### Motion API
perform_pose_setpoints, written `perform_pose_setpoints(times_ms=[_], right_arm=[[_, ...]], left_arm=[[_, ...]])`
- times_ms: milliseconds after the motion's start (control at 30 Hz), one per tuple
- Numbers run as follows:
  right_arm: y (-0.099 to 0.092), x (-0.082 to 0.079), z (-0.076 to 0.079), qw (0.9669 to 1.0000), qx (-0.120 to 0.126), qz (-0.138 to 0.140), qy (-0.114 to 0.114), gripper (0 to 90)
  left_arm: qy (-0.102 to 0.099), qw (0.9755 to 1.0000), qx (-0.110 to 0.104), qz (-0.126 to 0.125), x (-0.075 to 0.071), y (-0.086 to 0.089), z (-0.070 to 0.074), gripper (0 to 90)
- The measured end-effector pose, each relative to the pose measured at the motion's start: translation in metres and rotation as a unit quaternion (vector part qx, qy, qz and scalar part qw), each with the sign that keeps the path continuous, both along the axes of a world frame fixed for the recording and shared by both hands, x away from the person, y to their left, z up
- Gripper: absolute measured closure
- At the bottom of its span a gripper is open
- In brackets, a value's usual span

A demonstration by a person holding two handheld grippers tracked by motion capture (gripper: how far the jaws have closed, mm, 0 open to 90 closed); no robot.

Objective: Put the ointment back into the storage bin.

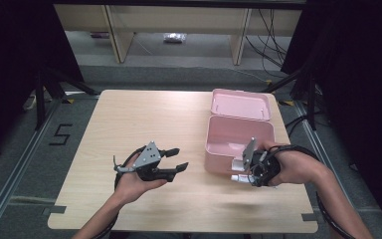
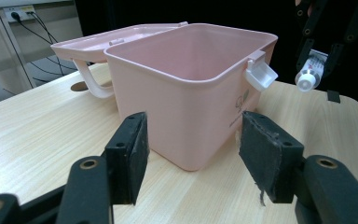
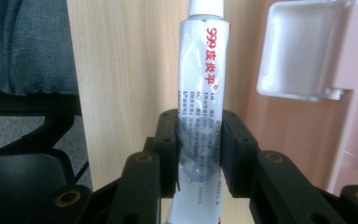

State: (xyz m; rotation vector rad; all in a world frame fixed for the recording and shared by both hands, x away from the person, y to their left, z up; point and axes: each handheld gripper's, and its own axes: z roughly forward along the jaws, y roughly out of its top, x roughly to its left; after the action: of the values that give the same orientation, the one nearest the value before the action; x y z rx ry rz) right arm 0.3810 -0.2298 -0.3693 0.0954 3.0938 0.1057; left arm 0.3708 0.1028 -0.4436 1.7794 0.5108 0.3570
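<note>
A pink box stands open on the right half of the wooden table, its lid lying back behind it. My right gripper hovers just off the box's near right corner, shut on a white tube with red print; the pads clamp the tube's lower part. The tube's cap end points toward the box's white latch. My left gripper is held at mid-table, left of the box, open with nothing between its pads. From there the box looks empty inside, with the tube hanging at its far side.
The table's left half and front strip are bare wood. Black curtains and stands flank the table, and cables trail on the floor behind. A white handle hangs from the lid.
</note>
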Motion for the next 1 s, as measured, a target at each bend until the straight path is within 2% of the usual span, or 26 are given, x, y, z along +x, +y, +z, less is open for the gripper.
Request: perform_pose_setpoints(times_ms=[33, 67, 100, 133, 167, 200, 233, 267, 433, 467, 500, 567, 633, 667, 700, 733, 767, 867, 933, 1000], right_arm=[[0.0, 0.0, 0.001, 1.0, -0.003, -0.004, 0.0, 71.6], [0.0, 0.002, 0.002, 1.0, -0.005, 0.005, -0.002, 71.6], [0.0, 0.001, 0.002, 1.0, -0.005, -0.001, -0.003, 71.6], [0.0, -0.001, 0.004, 0.9997, -0.012, -0.02, -0.003, 71.6], [0.0, 0.0, 0.004, 0.9998, -0.011, -0.018, -0.003, 71.7], [0.0, 0.001, 0.004, 0.9999, -0.008, -0.004, -0.005, 71.6], [0.0, 0.001, 0.005, 0.9999, -0.009, -0.013, -0.002, 71.7], [0.0, 0.004, 0.005, 1.0, -0.004, 0.006, -0.006, 71.6], [0.0, 0.004, 0.007, 0.9999, -0.005, -0.007, -0.005, 71.6], [0.0, 0.005, 0.007, 1.0, -0.006, 0.001, -0.007, 71.6], [0.0, 0.005, 0.008, 1.0, -0.005, -0.006, -0.003, 71.6], [0.0, 0.006, 0.009, 1.0, -0.007, 0.0, -0.005, 71.6], [0.0, 0.006, 0.011, 0.9999, -0.01, -0.009, -0.007, 71.6], [0.0, 0.008, 0.011, 1.0, -0.006, 0.002, -0.005, 71.6], [0.0, 0.006, 0.013, 0.9997, -0.01, -0.02, -0.007, 71.6], [0.0, 0.006, 0.014, 0.9997, -0.011, -0.019, -0.009, 71.6], [0.0, 0.01, 0.014, 0.9999, -0.003, 0.004, -0.011, 71.6], [0.001, 0.007, 0.017, 0.9996, -0.013, -0.022, -0.008, 71.6], [0.002, 0.01, 0.019, 0.9999, -0.008, -0.008, -0.012, 71.6], [0.002, 0.011, 0.02, 0.9999, -0.009, -0.008, -0.011, 71.6]], left_arm=[[0.0, 1.0, 0.0, 0.0, 0.0, 0.0, 0.0, 41.7], [0.0, 1.0, 0.0, 0.0, 0.0, 0.0, 0.0, 41.7], [0.0, 1.0, 0.0, 0.0, 0.0, 0.0, 0.0, 41.7], [0.0, 1.0, 0.0, -0.001, 0.0, 0.0, 0.0, 41.7], [0.0, 1.0, 0.0, -0.001, 0.0, 0.0, 0.0, 41.7], [0.0, 1.0, 0.0, -0.001, 0.0, 0.0, 0.0, 41.7], [0.0, 1.0, 0.0, -0.001, 0.0, 0.0, 0.0, 41.7], [0.0, 1.0, 0.0, -0.001, 0.0, 0.0, 0.0, 41.7], [0.001, 1.0, 0.0, 0.0, 0.0, 0.0, 0.0, 41.7], [0.001, 1.0, 0.0, 0.0, 0.0, 0.0, 0.0, 41.6], [0.001, 1.0, 0.0, 0.0, 0.0, 0.0, 0.0, 41.6], [0.001, 1.0, 0.0, 0.0, 0.0, 0.0, 0.0, 41.6], [0.0, 1.0, -0.001, 0.0, 0.0, 0.0, 0.0, 41.6], [0.0, 1.0, -0.001, 0.0, 0.0, 0.001, 0.0, 41.6], [0.0, 1.0, -0.001, 0.001, -0.001, 0.001, 0.0, 41.6], [0.0, 1.0, 0.0, 0.0, -0.001, 0.001, 0.0, 41.6], [0.0, 1.0, -0.001, 0.0, -0.001, 0.001, 0.0, 41.6], [0.002, 1.0, 0.0, -0.001, -0.001, 0.001, 0.0, 41.5], [0.002, 1.0, 0.0, -0.002, -0.001, 0.0, 0.0, 41.4], [0.001, 1.0, 0.0, -0.002, -0.001, 0.0, 0.0, 41.4]])
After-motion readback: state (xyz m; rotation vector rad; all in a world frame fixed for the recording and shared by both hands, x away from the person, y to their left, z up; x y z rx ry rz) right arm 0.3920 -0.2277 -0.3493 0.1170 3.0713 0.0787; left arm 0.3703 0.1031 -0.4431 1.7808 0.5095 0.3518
